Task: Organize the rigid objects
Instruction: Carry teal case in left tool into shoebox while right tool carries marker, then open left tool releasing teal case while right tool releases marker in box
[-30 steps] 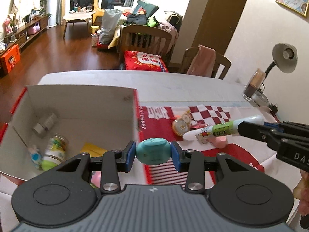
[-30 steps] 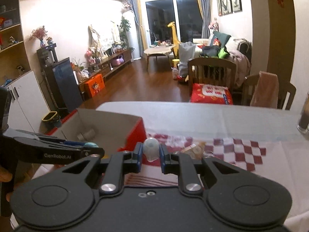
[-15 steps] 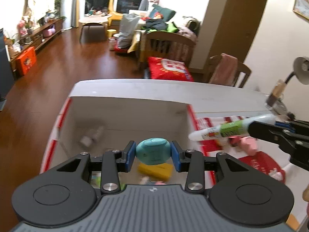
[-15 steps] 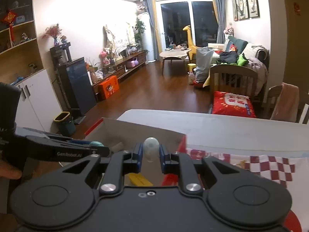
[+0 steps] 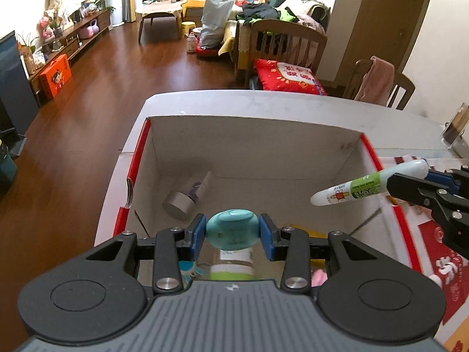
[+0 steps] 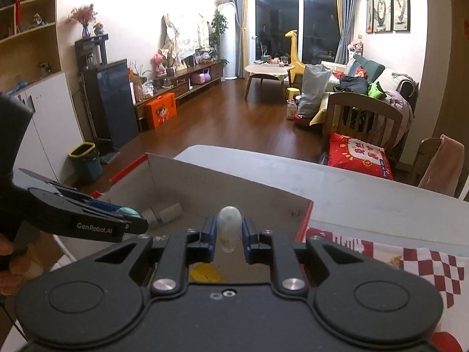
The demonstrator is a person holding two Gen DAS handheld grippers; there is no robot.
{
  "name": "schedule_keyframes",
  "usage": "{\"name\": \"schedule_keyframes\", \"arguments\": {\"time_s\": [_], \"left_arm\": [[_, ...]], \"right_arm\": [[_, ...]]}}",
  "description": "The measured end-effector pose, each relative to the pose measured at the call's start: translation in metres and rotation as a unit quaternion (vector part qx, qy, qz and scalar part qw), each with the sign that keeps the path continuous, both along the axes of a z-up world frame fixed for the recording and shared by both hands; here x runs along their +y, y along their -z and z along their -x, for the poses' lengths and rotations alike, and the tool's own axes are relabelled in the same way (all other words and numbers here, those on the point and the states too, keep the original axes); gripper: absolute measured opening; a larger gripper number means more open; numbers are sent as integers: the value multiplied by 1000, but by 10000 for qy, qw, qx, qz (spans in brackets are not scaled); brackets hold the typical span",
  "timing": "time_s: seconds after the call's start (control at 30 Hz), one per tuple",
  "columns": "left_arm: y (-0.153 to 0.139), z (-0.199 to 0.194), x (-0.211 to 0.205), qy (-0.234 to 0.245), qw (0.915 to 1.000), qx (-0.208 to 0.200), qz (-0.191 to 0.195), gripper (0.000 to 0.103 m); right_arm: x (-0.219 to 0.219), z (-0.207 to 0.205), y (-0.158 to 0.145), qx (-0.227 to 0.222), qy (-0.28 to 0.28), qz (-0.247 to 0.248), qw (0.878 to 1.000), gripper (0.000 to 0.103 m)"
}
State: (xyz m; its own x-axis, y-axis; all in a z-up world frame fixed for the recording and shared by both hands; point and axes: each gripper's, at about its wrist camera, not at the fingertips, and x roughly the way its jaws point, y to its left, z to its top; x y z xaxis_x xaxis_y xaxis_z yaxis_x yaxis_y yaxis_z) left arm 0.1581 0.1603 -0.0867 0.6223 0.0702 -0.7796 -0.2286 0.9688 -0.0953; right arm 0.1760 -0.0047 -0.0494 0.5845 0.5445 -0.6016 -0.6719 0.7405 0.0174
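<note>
Where cloth lay below before, both fingers now over the box (image 5: pixel 293 135), clenched on teal case (image 5: pixel 232 229) and marker (image 5: pixel 363 187).

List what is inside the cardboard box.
The box holds a grey-capped tube, a green-lidded jar, something yellow, a small blue-and-white item and something pink. The left tongs hide the near floor.
</note>
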Motion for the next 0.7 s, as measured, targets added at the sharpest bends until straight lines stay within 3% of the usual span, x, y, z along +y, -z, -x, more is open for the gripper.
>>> {"name": "schedule_keyframes", "arguments": {"time_s": [0.37, 0.5, 0.7], "left_arm": [[23, -18, 5, 100, 9997, 237, -51, 38], [27, -22, 5, 118, 9995, 308, -11, 38], [35, -25, 9, 76, 9987, 486, 129, 38]], "right_arm": [[23, 3, 28, -51, -212, 473, 9986, 17], [27, 8, 38, -19, -251, 938, 9953, 17], [31, 6, 45, 426, -182, 1052, 9934, 17]]}}
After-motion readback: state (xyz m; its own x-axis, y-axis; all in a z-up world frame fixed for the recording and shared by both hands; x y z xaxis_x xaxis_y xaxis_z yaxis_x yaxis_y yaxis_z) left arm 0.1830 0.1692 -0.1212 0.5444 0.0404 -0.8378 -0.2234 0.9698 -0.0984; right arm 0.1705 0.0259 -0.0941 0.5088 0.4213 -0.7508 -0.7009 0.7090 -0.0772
